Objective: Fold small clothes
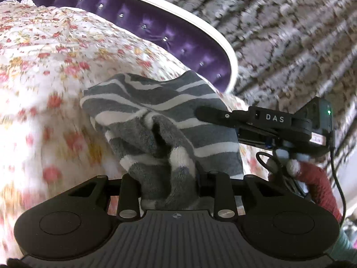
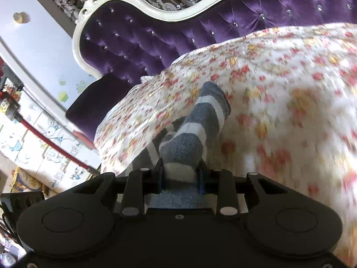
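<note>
- We've got the striped sock [image 1: 160,120] pinched in both grippers: left gripper [image 1: 169,178] clamped on bunched fabric, right gripper [image 2: 180,172] closed on the other end.
- It hangs just above the floral bedspread [image 1: 44,67], stretched between us.
- Best bet, we think: keep tension even, then lay one end over the other.
- Room's open toward 9 o'clock; purple headboard [image 2: 133,33] sits at 12, so stay low.
</note>
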